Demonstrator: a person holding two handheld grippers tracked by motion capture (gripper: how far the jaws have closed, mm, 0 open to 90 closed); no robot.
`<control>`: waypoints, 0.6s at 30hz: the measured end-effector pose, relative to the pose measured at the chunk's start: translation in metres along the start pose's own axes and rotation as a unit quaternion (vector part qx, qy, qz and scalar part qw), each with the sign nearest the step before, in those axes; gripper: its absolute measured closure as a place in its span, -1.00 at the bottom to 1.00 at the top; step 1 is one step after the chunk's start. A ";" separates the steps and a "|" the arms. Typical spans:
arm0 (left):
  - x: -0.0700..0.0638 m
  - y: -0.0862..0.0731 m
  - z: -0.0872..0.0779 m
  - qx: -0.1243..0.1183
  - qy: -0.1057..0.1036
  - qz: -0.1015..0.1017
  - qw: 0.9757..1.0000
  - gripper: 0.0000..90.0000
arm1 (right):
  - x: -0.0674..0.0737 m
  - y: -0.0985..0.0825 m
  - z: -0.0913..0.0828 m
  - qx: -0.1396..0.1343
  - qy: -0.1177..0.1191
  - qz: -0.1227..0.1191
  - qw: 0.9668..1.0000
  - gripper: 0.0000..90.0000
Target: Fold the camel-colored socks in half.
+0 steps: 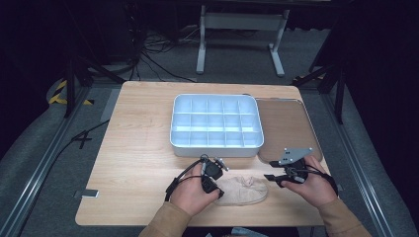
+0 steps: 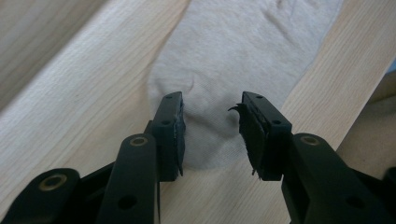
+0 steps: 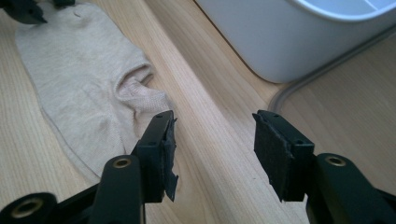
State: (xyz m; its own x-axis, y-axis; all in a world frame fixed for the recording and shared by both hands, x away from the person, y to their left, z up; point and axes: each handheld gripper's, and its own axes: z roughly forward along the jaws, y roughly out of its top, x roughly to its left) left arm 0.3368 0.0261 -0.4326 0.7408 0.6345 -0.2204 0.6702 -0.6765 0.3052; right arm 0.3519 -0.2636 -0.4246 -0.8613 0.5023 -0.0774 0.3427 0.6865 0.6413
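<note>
A beige sock (image 1: 243,190) lies flat on the wooden table near its front edge. My left gripper (image 1: 213,189) is at the sock's left end, open, with its jaws either side of the sock's toe end (image 2: 210,126) and a clear gap between the pads. My right gripper (image 1: 274,179) hovers open just right of the sock's cuff end (image 3: 140,88); nothing lies between its jaws except bare table. In the right gripper view the left gripper's tip (image 3: 25,11) shows at the sock's far end.
A white compartment box (image 1: 216,144) with several empty cells stands behind the sock at table centre. A brown flat tray (image 1: 285,128) lies to its right, close behind my right gripper. The table's left half is bare wood.
</note>
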 end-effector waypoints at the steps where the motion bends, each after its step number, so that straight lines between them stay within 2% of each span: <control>1: 0.000 0.000 0.000 0.000 0.000 0.000 1.000 0.34 | 0.000 0.000 0.000 0.000 0.000 0.000 1.000 0.09; 2: 0.001 -0.001 -0.001 0.006 0.012 -0.006 1.000 0.34 | 0.002 0.001 -0.002 -0.001 0.000 -0.003 1.000 0.09; 4: 0.001 -0.002 -0.001 0.009 0.018 -0.012 1.000 0.31 | 0.003 0.002 -0.002 0.000 0.000 -0.006 1.000 0.08; 5: 0.002 -0.002 0.001 0.024 0.024 -0.015 0.999 0.31 | 0.004 0.002 -0.001 0.000 0.001 -0.007 1.000 0.08; 8: 0.001 -0.002 0.006 0.040 0.027 -0.006 0.999 0.33 | 0.006 0.004 0.000 0.005 0.000 -0.013 1.000 0.08; 15: -0.004 -0.002 0.010 0.044 0.044 -0.002 0.998 0.37 | 0.017 0.010 0.002 0.010 0.008 -0.029 1.000 0.11; 16: -0.006 -0.001 0.010 0.047 0.046 0.001 0.998 0.41 | 0.020 0.012 0.003 0.010 0.010 -0.032 0.999 0.14; 17: -0.007 -0.001 0.010 0.043 0.038 0.003 0.998 0.50 | 0.023 0.013 0.004 0.007 0.015 -0.031 0.999 0.17; 18: -0.007 -0.001 0.010 0.043 0.038 0.003 0.998 0.66 | 0.027 0.015 0.004 0.000 0.028 -0.030 0.999 0.24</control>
State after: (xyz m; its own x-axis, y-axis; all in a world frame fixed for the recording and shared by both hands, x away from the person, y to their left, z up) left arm 0.3318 0.0186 -0.4411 0.7416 0.6546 -0.1467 0.6695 -0.7082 0.2241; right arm 0.3355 -0.2370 -0.4202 -0.8995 0.4309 -0.0727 0.2908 0.7143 0.6365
